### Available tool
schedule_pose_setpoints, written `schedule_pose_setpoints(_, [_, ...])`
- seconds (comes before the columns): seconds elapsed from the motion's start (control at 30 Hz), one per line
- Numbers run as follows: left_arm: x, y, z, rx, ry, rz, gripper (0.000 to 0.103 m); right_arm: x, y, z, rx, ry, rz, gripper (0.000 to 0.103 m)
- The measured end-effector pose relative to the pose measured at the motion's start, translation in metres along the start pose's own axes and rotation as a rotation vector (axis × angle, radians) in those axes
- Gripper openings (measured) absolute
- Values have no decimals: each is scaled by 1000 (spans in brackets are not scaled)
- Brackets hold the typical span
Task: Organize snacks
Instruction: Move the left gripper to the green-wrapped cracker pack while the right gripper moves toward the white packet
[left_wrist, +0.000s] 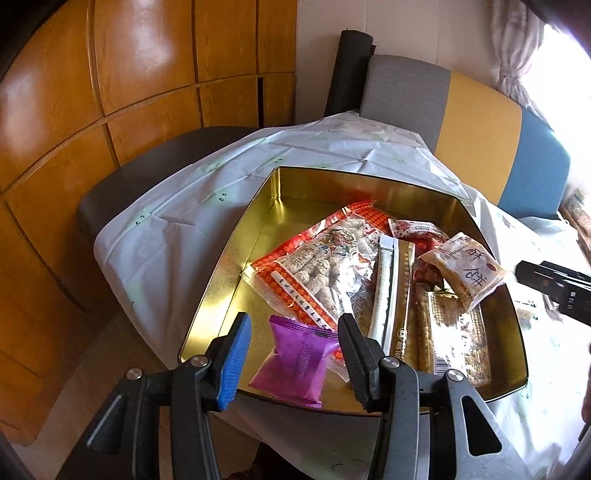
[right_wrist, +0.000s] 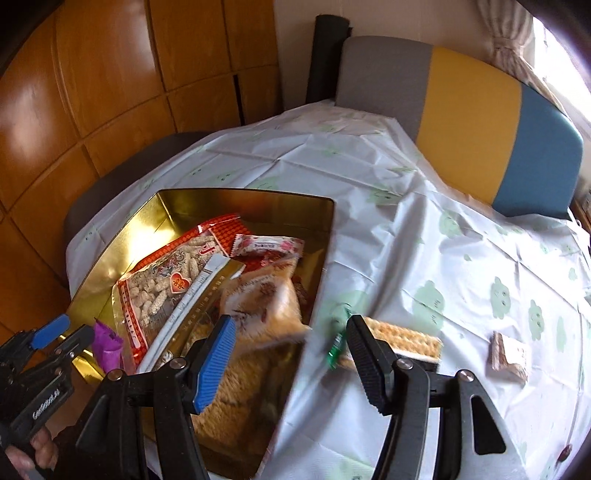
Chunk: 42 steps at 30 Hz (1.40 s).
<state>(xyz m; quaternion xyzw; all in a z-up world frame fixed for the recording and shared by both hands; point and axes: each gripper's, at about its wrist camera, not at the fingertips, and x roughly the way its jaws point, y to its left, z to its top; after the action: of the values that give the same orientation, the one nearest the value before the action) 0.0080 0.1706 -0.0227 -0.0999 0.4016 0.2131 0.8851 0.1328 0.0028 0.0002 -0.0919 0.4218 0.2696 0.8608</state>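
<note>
A gold tin (left_wrist: 295, 184) (right_wrist: 221, 203) on the table holds a red peanut bag (left_wrist: 321, 266) (right_wrist: 162, 284), a white and gold stick pack (left_wrist: 388, 295) and other packets. A purple packet (left_wrist: 291, 358) (right_wrist: 107, 347) lies at the tin's near edge between the fingers of my left gripper (left_wrist: 294, 319) (right_wrist: 79, 326). That gripper is open, with a gap beside its blue pad. My right gripper (right_wrist: 292, 320) is open over the tin's right wall with nothing in it. An orange cake packet (left_wrist: 465, 273) (right_wrist: 266, 310), blurred in the right wrist view, sits tilted on the pile.
On the white tablecloth (right_wrist: 406, 240) right of the tin lie a wafer pack (right_wrist: 402, 341), a small brown wafer pack (right_wrist: 509, 356) and a green wrapper (right_wrist: 336, 347). A grey, yellow and blue chair back (right_wrist: 480, 110) stands behind the table, with wooden panels (left_wrist: 129, 92) at the left.
</note>
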Motion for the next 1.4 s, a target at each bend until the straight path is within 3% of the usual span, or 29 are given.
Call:
schedule_pose_setpoints(0.27, [-2,-7,-1,32,-6,-5,49,-36,-50,-26,62,-44,-44,63])
schedule_pose_setpoints(0.67, [1,-19,-2,80,17,-19,49,-51,-177,-78,159,115,-286,63])
schedule_pose_setpoints(0.93, [-12,-63,0,323,-1,-156,49,-34,-243,-112,346,239,-310,63])
schedule_pose_setpoints(1.17, [-21,-124,-4,662,-2,-331,55,-20,-243,-112,362,304,-285,63])
schedule_pose_setpoints(1.4, [-10,-193,4,958,12,-391,64,-25,-235,-111,355,301,-263,63])
